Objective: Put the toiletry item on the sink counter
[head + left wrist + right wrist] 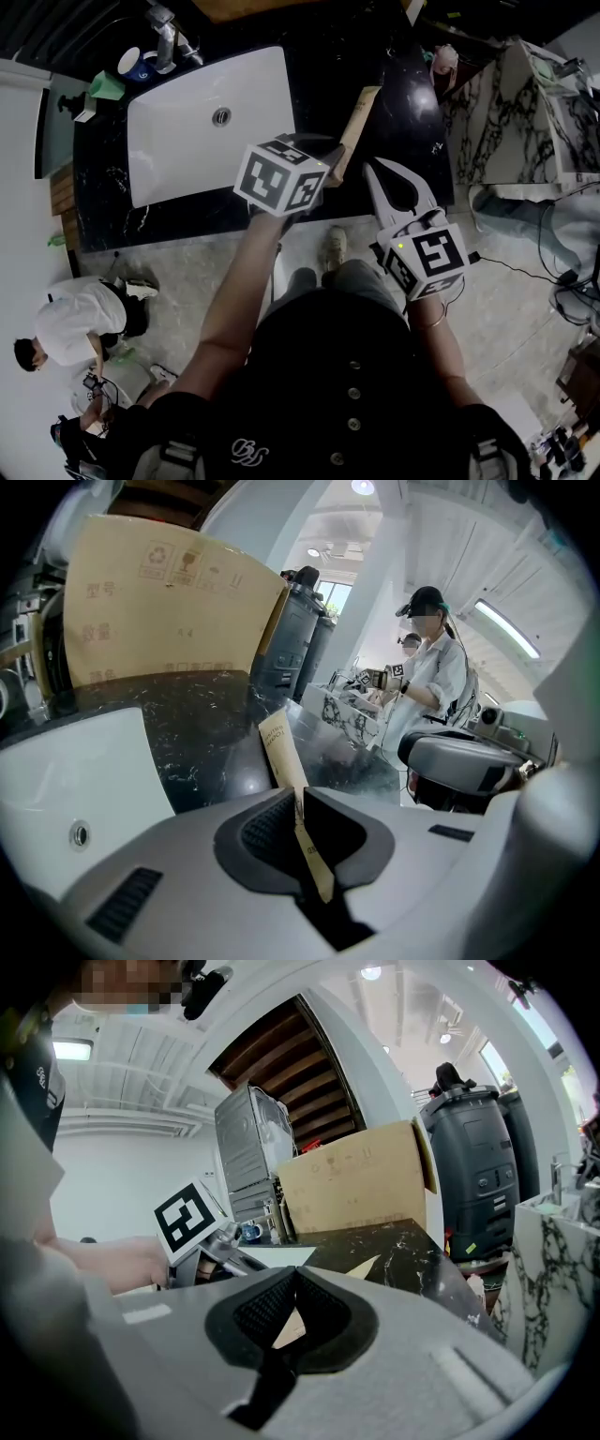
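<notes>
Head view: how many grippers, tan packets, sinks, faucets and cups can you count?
grippers: 2, the left gripper and the right gripper
tan toiletry packet: 1
sink: 1
faucet: 1
blue cup: 1
Total: 6

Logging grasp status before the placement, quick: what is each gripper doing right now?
Left gripper: shut on the tan toiletry packet.
Right gripper: shut, nothing between its jaws.
</notes>
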